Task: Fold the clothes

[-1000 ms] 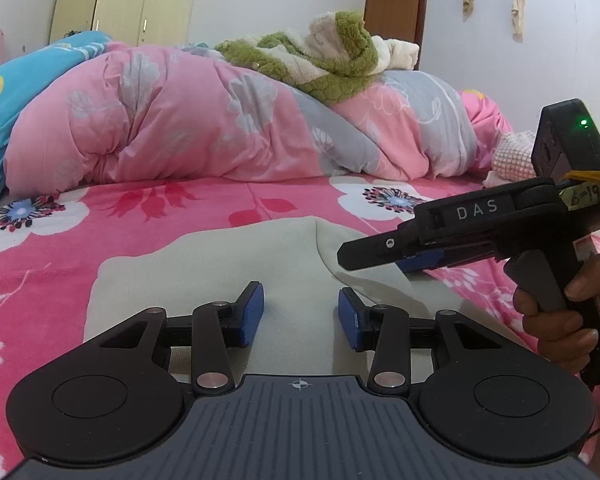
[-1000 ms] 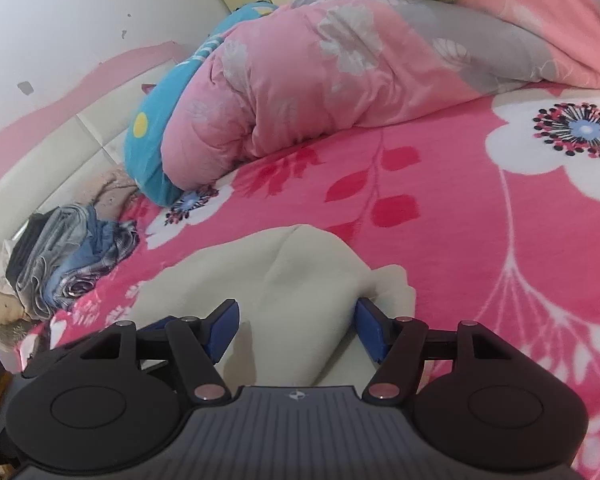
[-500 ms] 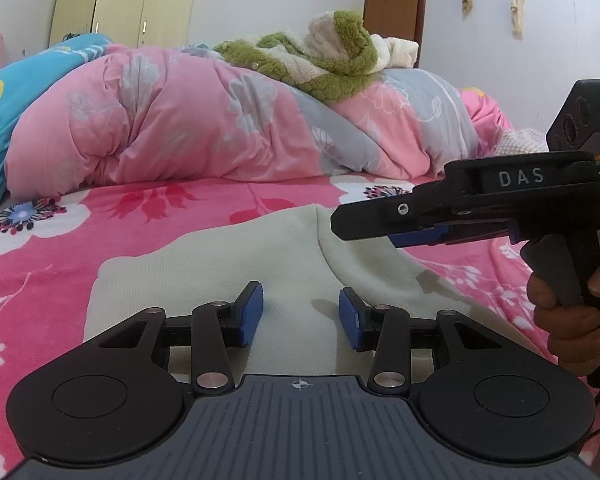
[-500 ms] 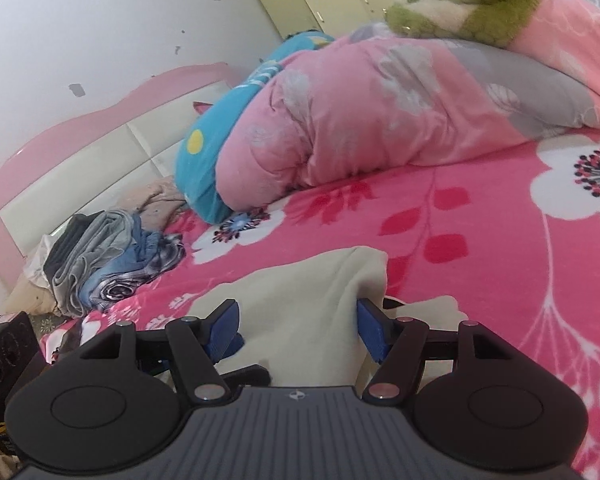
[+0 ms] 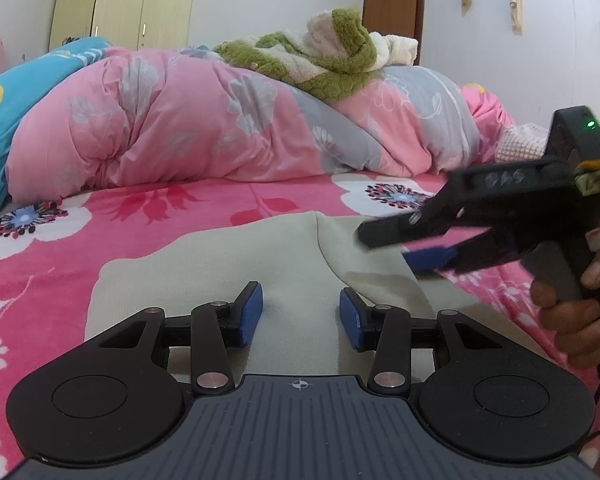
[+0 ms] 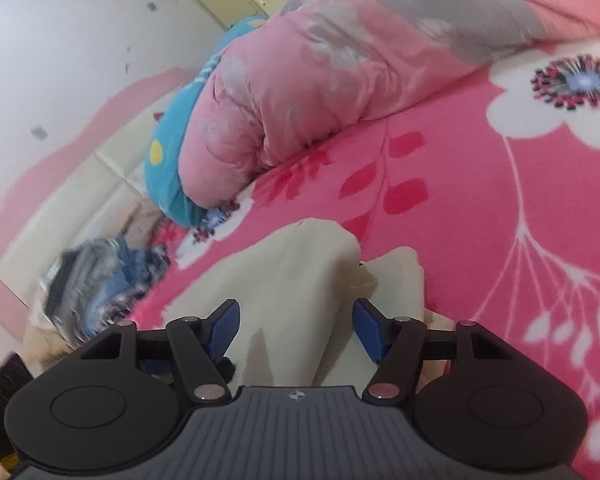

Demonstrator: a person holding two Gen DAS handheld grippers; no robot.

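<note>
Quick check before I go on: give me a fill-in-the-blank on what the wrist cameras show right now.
1. The beige garment lies on a pink blanket printed with ____.
2. The pads of the left gripper are coloured ____.
3. A hand holds the right gripper by its ____.
4. On the pink quilt lies a fleece of cream and ____.

Missing words: flowers; blue; handle; green

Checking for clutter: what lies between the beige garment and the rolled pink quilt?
Only bare pink floral bedsheet between beige garment and pink quilt, in the left wrist view.
</note>
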